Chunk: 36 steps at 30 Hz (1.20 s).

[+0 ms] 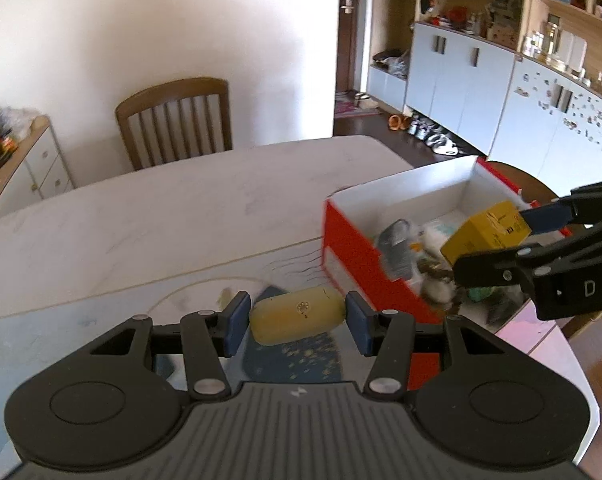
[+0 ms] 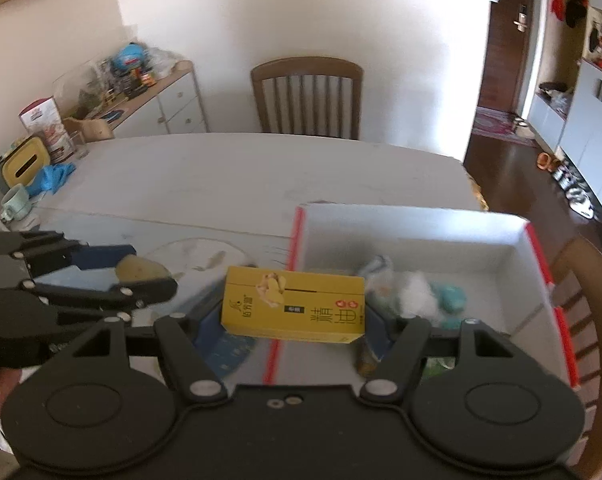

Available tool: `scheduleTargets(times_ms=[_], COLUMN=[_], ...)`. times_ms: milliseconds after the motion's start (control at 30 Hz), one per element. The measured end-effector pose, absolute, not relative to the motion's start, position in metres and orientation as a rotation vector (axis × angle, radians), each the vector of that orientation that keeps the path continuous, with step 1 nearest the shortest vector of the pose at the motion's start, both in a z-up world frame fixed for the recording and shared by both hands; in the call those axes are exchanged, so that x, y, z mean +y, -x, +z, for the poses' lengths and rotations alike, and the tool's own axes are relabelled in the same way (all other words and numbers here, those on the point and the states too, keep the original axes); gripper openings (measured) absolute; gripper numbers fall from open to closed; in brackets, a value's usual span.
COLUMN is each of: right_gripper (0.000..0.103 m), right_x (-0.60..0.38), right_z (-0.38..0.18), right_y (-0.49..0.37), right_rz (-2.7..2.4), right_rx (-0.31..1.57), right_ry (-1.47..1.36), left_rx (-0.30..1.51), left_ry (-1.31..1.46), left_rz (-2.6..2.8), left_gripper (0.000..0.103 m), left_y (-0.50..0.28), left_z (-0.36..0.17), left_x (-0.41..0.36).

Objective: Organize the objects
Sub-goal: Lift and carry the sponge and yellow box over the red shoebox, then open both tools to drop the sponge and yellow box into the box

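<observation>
Left gripper point(image 1: 297, 318): closed in on the yellow oblong case point(image 1: 297, 315), pads pressing its two short ends, case lifted above the table point(image 1: 141, 208) near the front edge.

Right gripper point(image 2: 293, 328): clamped across the yellow carton point(image 2: 295, 304), fingers on its two ends, printed face towards the camera.

Carton position: straddling the near-left wall of the red box point(image 2: 421, 224); in the left view the carton hangs over the clutter inside.

Red box: open top, white inside, standing at the right edge of the table and already holding a grey pouch, white fluff and a teal item, all blurred.

Blue patterned pouch point(image 1: 297, 356): lying flat on the table just under the case.

Handling, carton: looks light and stiff, thin card I'd judge, so it could dent under a hard squeeze; the end grip seems sound.

Handling, case: rounded, smooth, probably hard shell; grabbed end to end it may twist or slip, across the middle would be safer.

Step in hand: the carton looks about ready to drop in, and the case likely follows.
</observation>
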State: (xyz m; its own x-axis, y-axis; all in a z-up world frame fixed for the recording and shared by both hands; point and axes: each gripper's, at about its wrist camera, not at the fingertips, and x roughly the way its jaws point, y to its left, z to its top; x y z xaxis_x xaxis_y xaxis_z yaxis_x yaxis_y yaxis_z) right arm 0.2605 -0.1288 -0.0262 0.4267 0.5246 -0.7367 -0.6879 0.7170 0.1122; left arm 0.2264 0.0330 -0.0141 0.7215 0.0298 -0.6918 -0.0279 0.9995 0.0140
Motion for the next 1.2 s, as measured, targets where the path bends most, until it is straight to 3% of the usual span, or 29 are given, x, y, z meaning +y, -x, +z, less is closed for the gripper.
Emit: scheduleTargets(times_ms=[533, 1200], right_gripper=[0.069, 0.069], right_x=[-0.213, -0.215], right_z=[-0.05, -0.105], right_y=[-0.306, -0.358], right_rz=[0.728, 0.83], right_rx=[0.817, 0.912], right_ry=[0.269, 0.378], left_rx=[0.767, 0.952], left_ry=[-0.048, -0.073], left_rz=[-0.038, -0.064], left_gripper=[0.051, 0.051], left_y=[-0.296, -0.373], left_z=[-0.022, -0.095], left_x=[-0.057, -0.106])
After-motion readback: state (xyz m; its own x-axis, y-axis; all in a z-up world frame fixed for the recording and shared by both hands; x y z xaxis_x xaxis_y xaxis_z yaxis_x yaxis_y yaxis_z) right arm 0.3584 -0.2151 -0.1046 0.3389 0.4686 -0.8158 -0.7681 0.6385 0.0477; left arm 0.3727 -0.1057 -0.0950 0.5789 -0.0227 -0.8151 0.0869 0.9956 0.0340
